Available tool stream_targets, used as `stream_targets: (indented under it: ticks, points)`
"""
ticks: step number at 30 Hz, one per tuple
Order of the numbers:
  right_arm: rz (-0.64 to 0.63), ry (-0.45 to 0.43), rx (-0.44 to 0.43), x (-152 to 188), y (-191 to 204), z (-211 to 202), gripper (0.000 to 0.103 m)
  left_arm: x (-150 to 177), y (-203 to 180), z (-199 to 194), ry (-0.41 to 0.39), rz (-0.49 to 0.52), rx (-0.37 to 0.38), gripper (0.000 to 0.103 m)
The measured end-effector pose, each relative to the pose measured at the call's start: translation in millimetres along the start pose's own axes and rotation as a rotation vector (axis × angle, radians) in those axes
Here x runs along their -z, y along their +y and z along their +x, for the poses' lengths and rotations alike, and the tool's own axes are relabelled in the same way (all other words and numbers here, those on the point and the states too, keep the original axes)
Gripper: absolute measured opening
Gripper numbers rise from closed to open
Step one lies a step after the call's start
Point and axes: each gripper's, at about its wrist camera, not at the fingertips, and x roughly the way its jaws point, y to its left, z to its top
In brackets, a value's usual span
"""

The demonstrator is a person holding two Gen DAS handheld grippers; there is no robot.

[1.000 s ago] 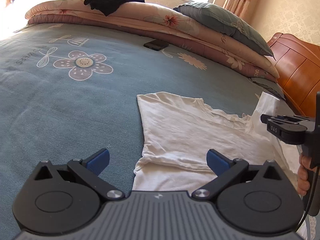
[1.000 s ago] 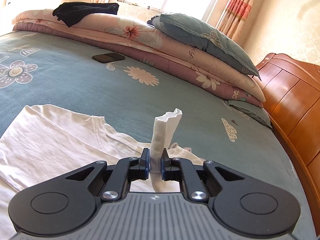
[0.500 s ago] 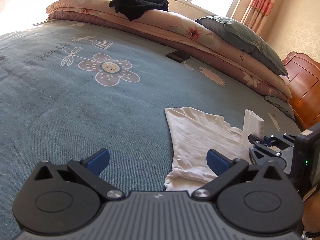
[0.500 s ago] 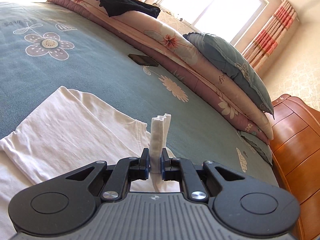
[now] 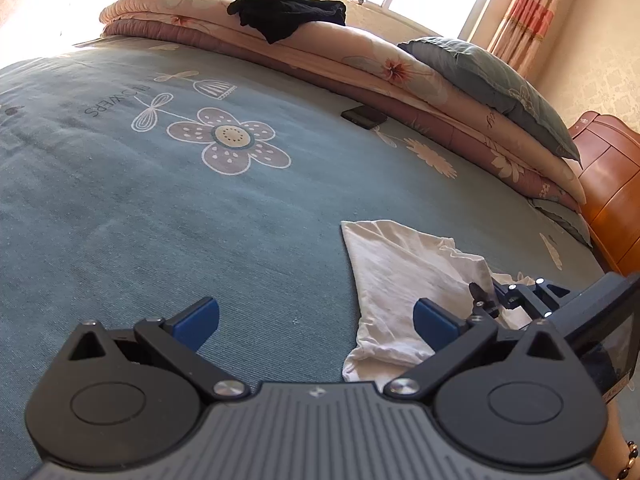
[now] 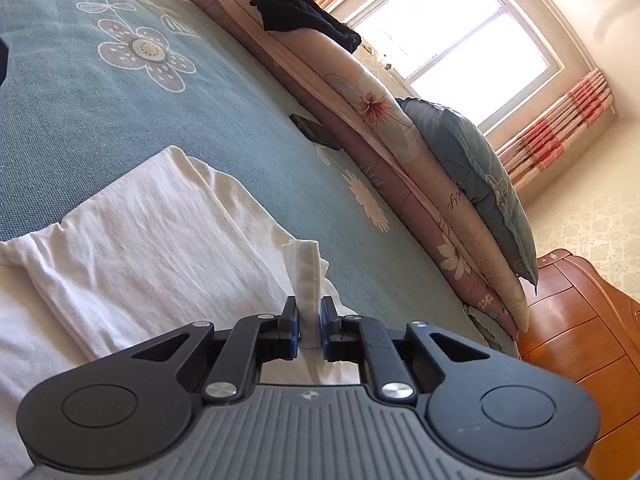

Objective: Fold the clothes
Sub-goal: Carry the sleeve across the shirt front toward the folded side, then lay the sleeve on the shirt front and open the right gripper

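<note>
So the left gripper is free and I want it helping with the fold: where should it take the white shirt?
Probably the shirt's near left corner, coming in low from the bare blanket side. That edge lies bunched and slightly lifted, so a finger could slip under. The left gripper stands open beside it; the right gripper already pinches a fold.

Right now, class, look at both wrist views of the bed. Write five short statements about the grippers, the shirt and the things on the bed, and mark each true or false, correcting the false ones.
1. The right gripper is shut on a bunch of the white shirt. True.
2. The left gripper grips the shirt too. False: its fingers stand wide apart with nothing between them.
3. A dark phone lies on the blue bedspread. True.
4. The black garment lies beside the shirt. False: it rests on the folded quilt.
5. The pillow is white. False: it is grey-blue.
</note>
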Motion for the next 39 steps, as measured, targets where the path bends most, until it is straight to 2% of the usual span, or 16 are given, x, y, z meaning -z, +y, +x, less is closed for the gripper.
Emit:
stream_targets:
  ticks: [18,23,31,33,35,37,39]
  points:
    - [-0.021,-0.013,-0.017,-3,12,-1,0.012,0,2,1,0.013,-0.014,0.019,0.102]
    - [-0.028,-0.019,-0.032,1,13,-4,0.012,-3,10,-5,-0.005,-0.057,0.041,0.102]
    - [-0.064,-0.018,-0.056,-2,25,-6,0.013,-6,19,-4,-0.006,-0.081,0.015,0.102]
    - [-0.079,0.000,-0.068,-1,28,-4,0.015,-6,19,-4,-0.003,-0.075,0.017,0.102]
    - [-0.082,0.008,-0.076,-1,31,-5,0.026,-6,19,-4,-0.004,-0.074,0.020,0.102]
    - [-0.088,0.011,-0.083,-2,31,-9,0.027,-6,19,-4,-0.009,-0.074,0.024,0.102]
    - [-0.077,0.020,-0.114,-4,27,-15,0.036,-6,20,-5,-0.021,-0.076,0.027,0.102]
